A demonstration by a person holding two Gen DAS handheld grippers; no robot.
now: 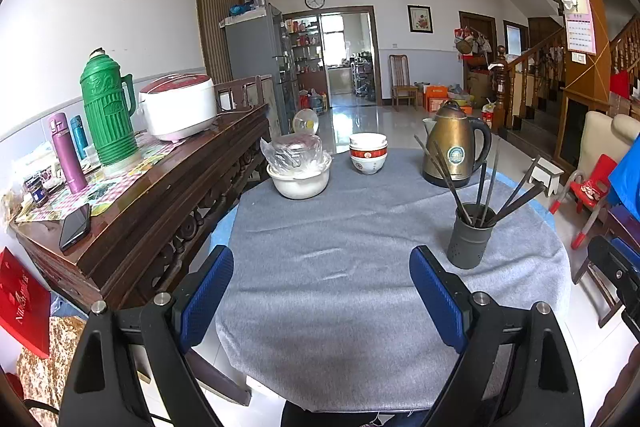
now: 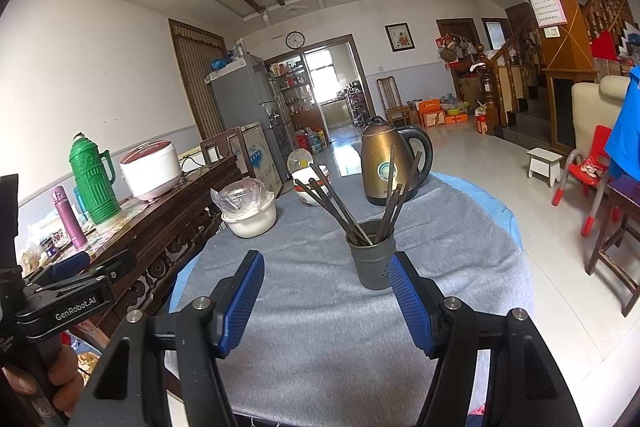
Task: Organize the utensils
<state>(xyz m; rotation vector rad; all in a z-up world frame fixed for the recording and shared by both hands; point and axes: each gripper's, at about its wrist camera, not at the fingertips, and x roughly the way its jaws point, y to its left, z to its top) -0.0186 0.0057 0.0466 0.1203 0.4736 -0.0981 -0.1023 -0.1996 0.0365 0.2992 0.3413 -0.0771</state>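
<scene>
Along the left wall, a carved wooden sideboard (image 1: 160, 195) carries a purple flask (image 1: 66, 155), a green thermos (image 1: 106, 111), a white rice cooker (image 1: 178, 105) and a dark phone (image 1: 75, 227) near its front edge. On the round table's grey cloth (image 1: 340, 267) comes next a white basin (image 1: 299, 179) with a plastic-wrapped dish in it, then a stack of red-and-white bowls (image 1: 368, 155), then a brass-coloured electric kettle (image 1: 454, 151).

The left gripper (image 1: 322, 291) hangs over bare cloth, its blue pads (image 1: 208, 295) spread wide with nothing between them. The right gripper (image 2: 326, 301) is just as wide and just as empty, set low before the dark perforated utensil holder (image 2: 370, 255), which stands nearest the right finger. The dark chopsticks (image 2: 340, 207) already stand in that holder, fanned out in 2 loose bunches, left and right. I see no loose utensil on the cloth.

The worry, to my eye, is the holder: it looks light and top-heavy, so a sideways knock from the right finger, or a pull on 1 slanted stick, could tip it and scatter the lot toward the kettle.
</scene>
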